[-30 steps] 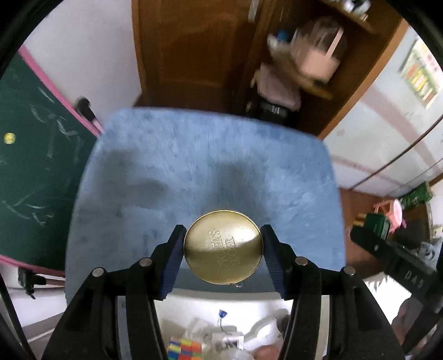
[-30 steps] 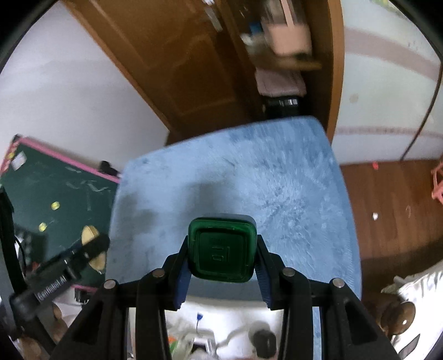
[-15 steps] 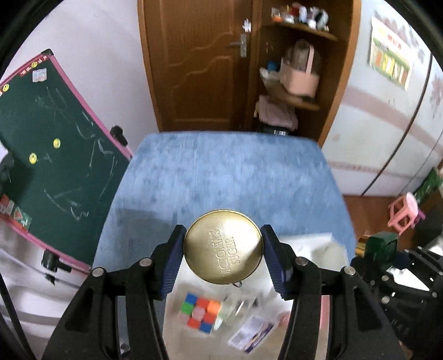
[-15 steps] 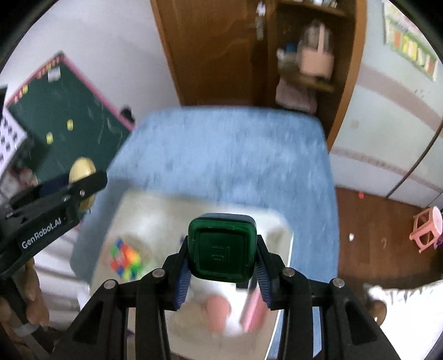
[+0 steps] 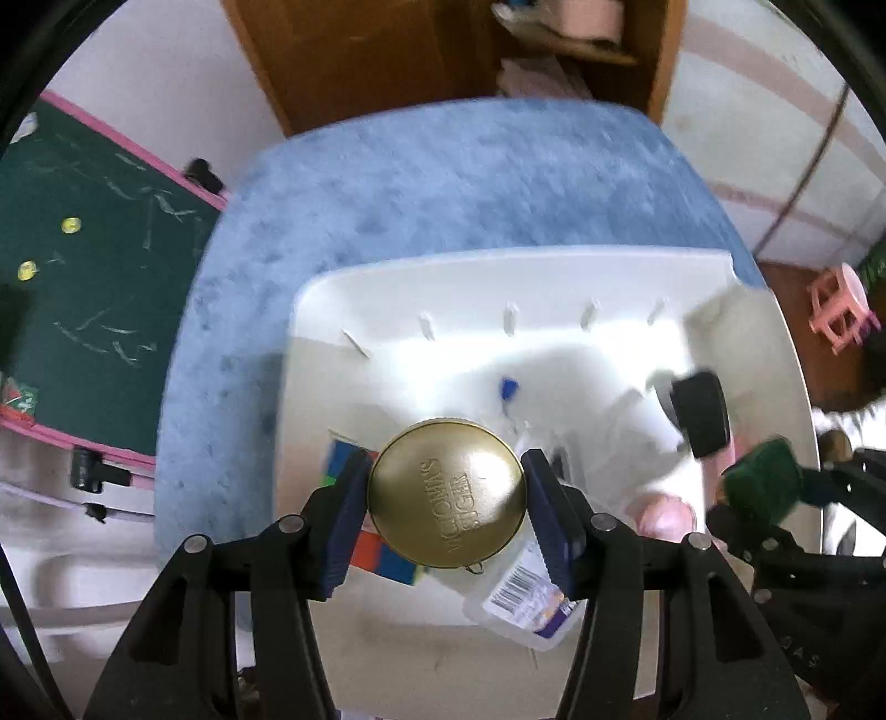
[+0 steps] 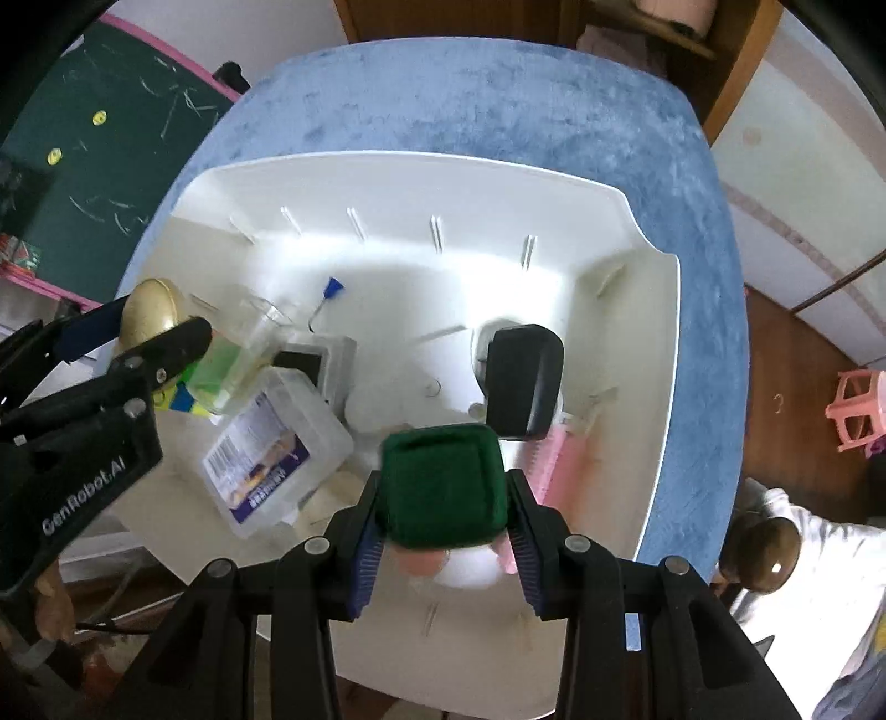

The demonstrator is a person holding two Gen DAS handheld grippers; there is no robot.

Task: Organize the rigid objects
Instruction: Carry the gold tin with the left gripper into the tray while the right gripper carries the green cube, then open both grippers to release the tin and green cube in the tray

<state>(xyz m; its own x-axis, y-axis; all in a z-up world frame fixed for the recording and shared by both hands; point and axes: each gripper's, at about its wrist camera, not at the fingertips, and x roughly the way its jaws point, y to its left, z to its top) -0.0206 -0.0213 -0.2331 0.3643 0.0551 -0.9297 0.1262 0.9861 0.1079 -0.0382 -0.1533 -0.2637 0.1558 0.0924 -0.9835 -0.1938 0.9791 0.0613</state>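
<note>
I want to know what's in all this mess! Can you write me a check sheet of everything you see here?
Surface: blue fuzzy cover with a white bin resting on it.
Job's things: gold round tin and dark green square box, both held above the bin.
Clutter: inside the bin, a colour cube, a clear labelled box, a black block, a pink tube, a blue-tipped bit.
Grippers: left gripper shut on the tin; right gripper shut on the green box.
Cables: thin dark line down the wall.
Surroundings: green chalkboard, wooden door, pink stool.
</note>
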